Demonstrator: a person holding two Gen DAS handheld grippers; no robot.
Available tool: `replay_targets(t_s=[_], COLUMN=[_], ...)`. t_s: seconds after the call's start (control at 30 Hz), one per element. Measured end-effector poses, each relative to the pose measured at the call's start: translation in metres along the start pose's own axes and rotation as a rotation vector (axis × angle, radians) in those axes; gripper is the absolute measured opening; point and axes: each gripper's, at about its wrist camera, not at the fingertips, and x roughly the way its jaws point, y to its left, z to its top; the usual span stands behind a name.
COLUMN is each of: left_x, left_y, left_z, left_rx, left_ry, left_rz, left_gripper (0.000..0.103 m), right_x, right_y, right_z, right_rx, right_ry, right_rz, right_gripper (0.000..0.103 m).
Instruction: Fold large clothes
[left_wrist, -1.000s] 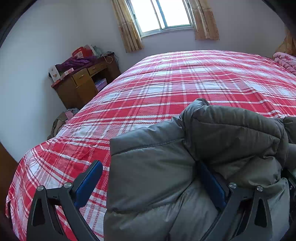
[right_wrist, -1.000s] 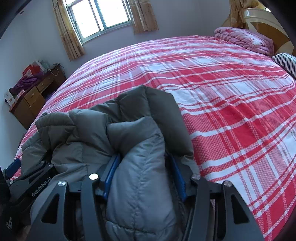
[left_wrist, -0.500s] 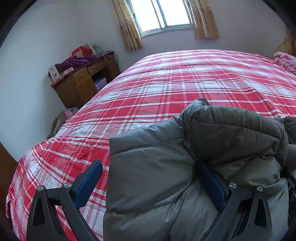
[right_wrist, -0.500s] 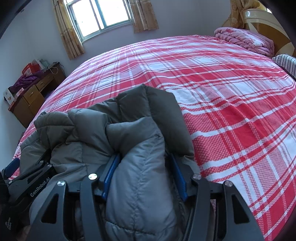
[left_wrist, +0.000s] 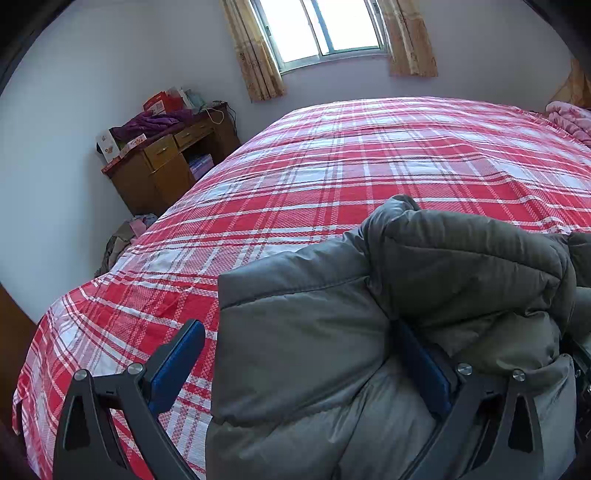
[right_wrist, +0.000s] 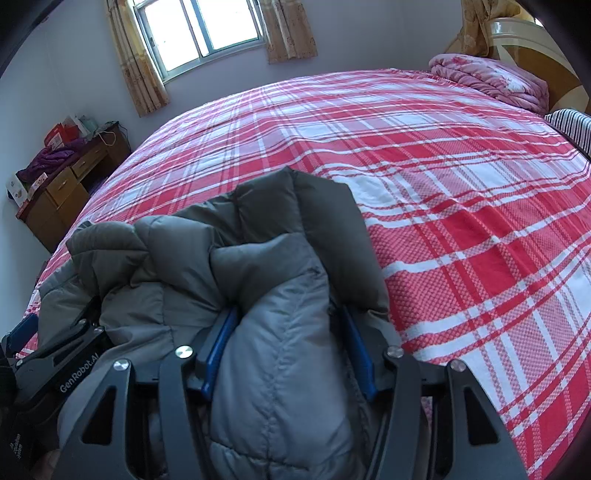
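A grey puffer jacket (left_wrist: 314, 332) lies bunched at the near edge of the bed with the red plaid cover (left_wrist: 332, 166). My left gripper (left_wrist: 299, 354) stands wide open across the jacket's left part. Its left pad is clear of the cloth over the plaid, and its right pad is tucked under a fold. In the right wrist view the jacket (right_wrist: 280, 295) bulges up between both blue pads of my right gripper (right_wrist: 288, 332), which is shut on a thick fold of it. The left gripper's body (right_wrist: 55, 369) shows at the lower left of that view.
A wooden desk (left_wrist: 162, 166) piled with clothes and boxes stands by the wall to the left of the bed. A folded pink quilt (right_wrist: 491, 81) and a striped pillow (right_wrist: 569, 125) lie at the far right. A heap of clothes (left_wrist: 125, 236) lies on the floor.
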Motion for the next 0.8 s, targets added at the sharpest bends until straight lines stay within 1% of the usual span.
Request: replay_targets(t_s=[0.17, 0.27, 0.3, 0.37, 0.4, 0.43, 0.47, 0.5, 0.6, 0.7, 0.77, 0.8], left_x=[0.001, 0.002, 0.002, -0.009, -0.017, -0.027, -0.036, -0.046, -0.058, -0.058, -0.052, -0.052], left_y=[0.0, 0.002, 0.006, 0.022, 0.032, 0.044, 0.053, 0.064, 0.085, 0.095, 0.092, 0.091], left_z=[0.0, 0.002, 0.004, 0.007, 0.006, 0.004, 0.001, -0.006, -0.029, -0.052, -0.064, -0.068], left_rx=[0.003, -0.002, -0.005, -0.017, -0.035, -0.054, -0.061, -0.062, -0.062, -0.086, -0.102, -0.108], left_ry=[0.008, 0.028, 0.037, 0.057, 0.048, 0.032, 0.016, -0.003, -0.002, 0.037, 0.07, 0.068], left_rz=[-0.003, -0.025, -0.048, -0.127, -0.148, -0.176, -0.204, -0.231, -0.263, -0.327, -0.384, -0.39], left_gripper=[0.102, 0.102, 0.102, 0.102, 0.102, 0.102, 0.102, 0.102, 0.102, 0.102, 0.102, 0.102], right_x=[0.0, 0.0, -0.001, -0.002, -0.005, -0.01, -0.018, -0.027, -0.056, -0.07, -0.069, -0.066], right_y=[0.0, -0.001, -0.002, -0.006, -0.009, -0.014, -0.02, -0.026, -0.038, -0.044, -0.044, -0.045], right_z=[0.0, 0.0, 0.0, 0.002, 0.002, 0.002, 0.0, -0.001, -0.012, -0.03, -0.038, -0.04], right_rx=[0.005, 0.011, 0.015, 0.029, 0.04, 0.055, 0.075, 0.088, 0.082, 0.039, 0.015, 0.015], right_ry=[0.002, 0.0, 0.0, 0.003, 0.0, -0.005, -0.014, -0.028, -0.081, -0.07, -0.052, -0.043], right_rz=[0.007, 0.017, 0.023, 0.058, 0.085, 0.122, 0.147, 0.152, 0.16, 0.179, 0.185, 0.184], right_gripper=[0.058, 0.058, 0.059, 0.061, 0.065, 0.072, 0.076, 0.081, 0.081, 0.081, 0.081, 0.081])
